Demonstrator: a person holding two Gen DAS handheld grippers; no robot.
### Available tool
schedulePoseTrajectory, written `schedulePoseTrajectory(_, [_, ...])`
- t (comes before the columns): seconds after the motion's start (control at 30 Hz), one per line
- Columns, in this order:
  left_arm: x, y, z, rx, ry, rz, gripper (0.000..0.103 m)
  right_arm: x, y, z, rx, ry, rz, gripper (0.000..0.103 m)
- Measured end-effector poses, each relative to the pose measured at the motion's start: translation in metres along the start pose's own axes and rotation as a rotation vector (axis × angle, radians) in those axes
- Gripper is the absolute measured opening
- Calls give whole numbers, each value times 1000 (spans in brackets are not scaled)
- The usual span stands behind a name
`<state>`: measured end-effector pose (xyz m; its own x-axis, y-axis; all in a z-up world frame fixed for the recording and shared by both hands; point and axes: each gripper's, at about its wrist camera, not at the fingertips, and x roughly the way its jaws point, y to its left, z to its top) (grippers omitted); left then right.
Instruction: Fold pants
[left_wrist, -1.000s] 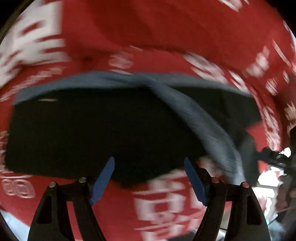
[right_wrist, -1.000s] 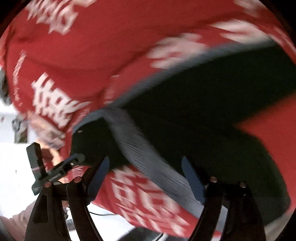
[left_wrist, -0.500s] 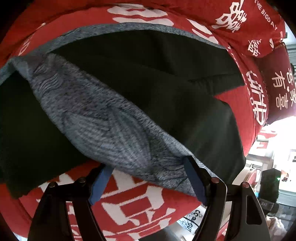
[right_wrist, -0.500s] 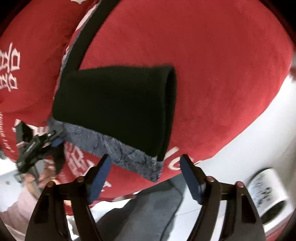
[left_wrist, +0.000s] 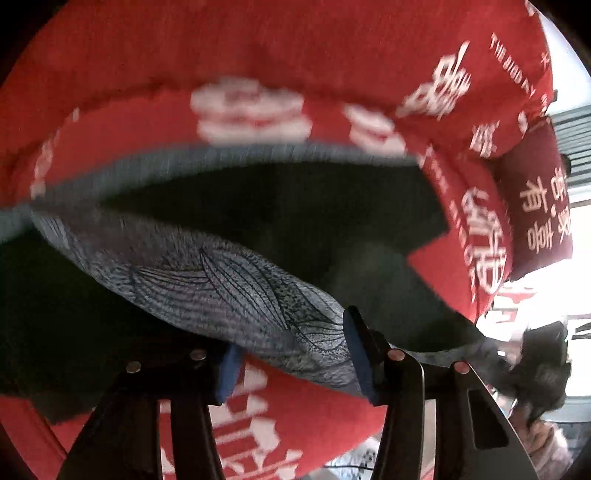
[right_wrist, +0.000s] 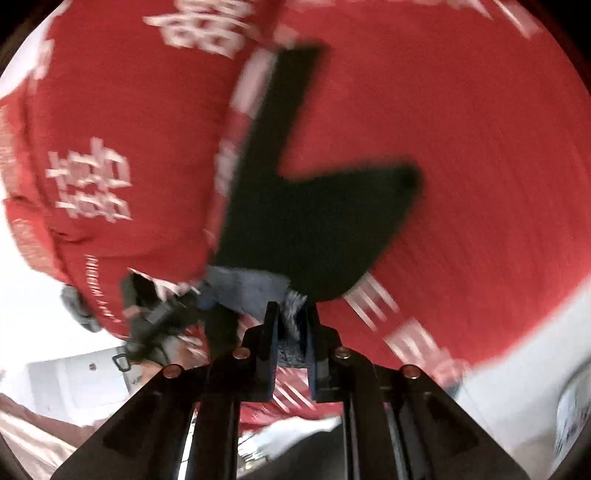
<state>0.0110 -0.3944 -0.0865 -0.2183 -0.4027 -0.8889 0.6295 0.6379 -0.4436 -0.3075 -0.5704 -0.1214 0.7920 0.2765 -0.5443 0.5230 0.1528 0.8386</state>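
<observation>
The black pants (left_wrist: 288, 221) with a grey leaf-patterned waistband (left_wrist: 229, 284) lie on a red bedspread (left_wrist: 258, 44). In the left wrist view my left gripper (left_wrist: 291, 354) is open, its blue pads on either side of the waistband edge. In the right wrist view the pants (right_wrist: 317, 229) show as a black folded shape. My right gripper (right_wrist: 291, 332) is shut on the grey waistband corner (right_wrist: 255, 288). The other gripper (right_wrist: 159, 317) shows at the left, next to the same band.
The red bedspread (right_wrist: 480, 147) carries white characters. A dark red pillow (left_wrist: 539, 206) lies at the right in the left wrist view. The bed edge and pale floor (right_wrist: 524, 354) show at the lower right.
My right gripper has closed on the waistband corner. My left gripper has moved in onto the waistband and its jaws have narrowed. Both views are blurred by motion.
</observation>
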Motion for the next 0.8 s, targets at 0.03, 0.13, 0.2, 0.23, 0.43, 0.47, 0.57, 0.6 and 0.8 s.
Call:
schedulePoseTrajectory(0.03, [-4,0,9,7,-20,8,53,2,16,22,-28,-12,28,14])
schedulePoseTrajectory(0.13, [-17,-1,41,41,-73,70,57,10,52,82,-97,-44,35,14])
schedulePoseTrajectory(0.2, [-30,6,55,49,-121,97,77,16,62,121,-105,-62,11,15])
schedulePoseTrajectory(0.23, [-39,8,62,57,-165,115,78,18,63,137,-103,-71,-25,19])
schedulePoseTrajectory(0.43, [-52,37,65,30,-181,203,78,33,95,176,-223,-116,-191,76])
schedulePoseTrajectory(0.47, [-47,46,60,9,-162,227,78,31,88,175,-224,-125,-200,76])
schedulePoseTrajectory(0.57, [-26,70,42,-53,-101,278,78,34,60,162,-162,-127,-271,75])
schedulePoseTrajectory(0.6, [-22,74,35,-66,-86,292,78,37,47,156,-132,-119,-287,71])
schedulePoseTrajectory(0.8, [1,98,8,-125,-27,340,78,72,4,153,-28,-51,-225,44])
